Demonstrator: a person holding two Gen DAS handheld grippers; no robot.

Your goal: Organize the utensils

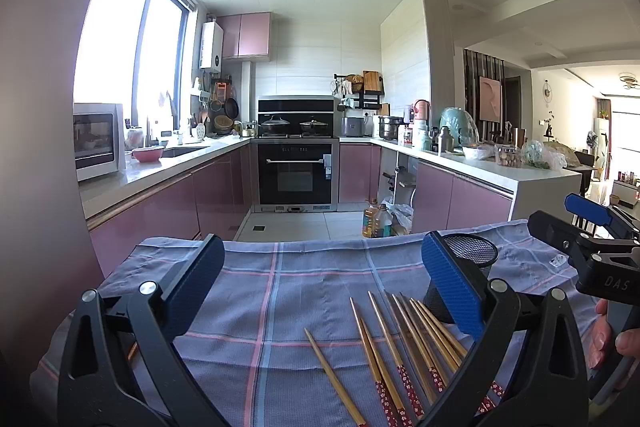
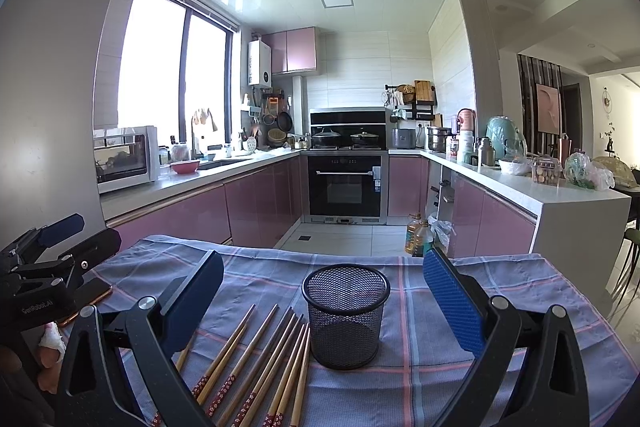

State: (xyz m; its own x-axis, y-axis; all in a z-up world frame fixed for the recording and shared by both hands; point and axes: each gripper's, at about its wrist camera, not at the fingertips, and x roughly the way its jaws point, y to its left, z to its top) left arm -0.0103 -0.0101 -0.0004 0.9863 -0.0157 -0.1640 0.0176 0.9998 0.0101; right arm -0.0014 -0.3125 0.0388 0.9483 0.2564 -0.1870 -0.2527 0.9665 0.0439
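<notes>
the chopsticks (image 1: 404, 355) lie loose on the checked cloth (image 1: 280, 291), long axes running away from the cameras, just left of the mesh cup (image 2: 346, 315). the left gripper (image 1: 320, 291) hangs over them, nearer than the right gripper (image 2: 324, 307); both gape empty.

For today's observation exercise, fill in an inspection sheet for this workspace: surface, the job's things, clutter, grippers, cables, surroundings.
Surface: table under a blue plaid cloth.
Job's things: wooden chopsticks lie loose on the cloth; black mesh cup stands upright beside them, apparently empty.
Clutter: a phone lies at the cloth's left edge.
Grippers: left gripper open, holding nothing; right gripper open, holding nothing.
Cables: nothing seen.
Surroundings: kitchen with pink cabinets, an oven and a window.
</notes>
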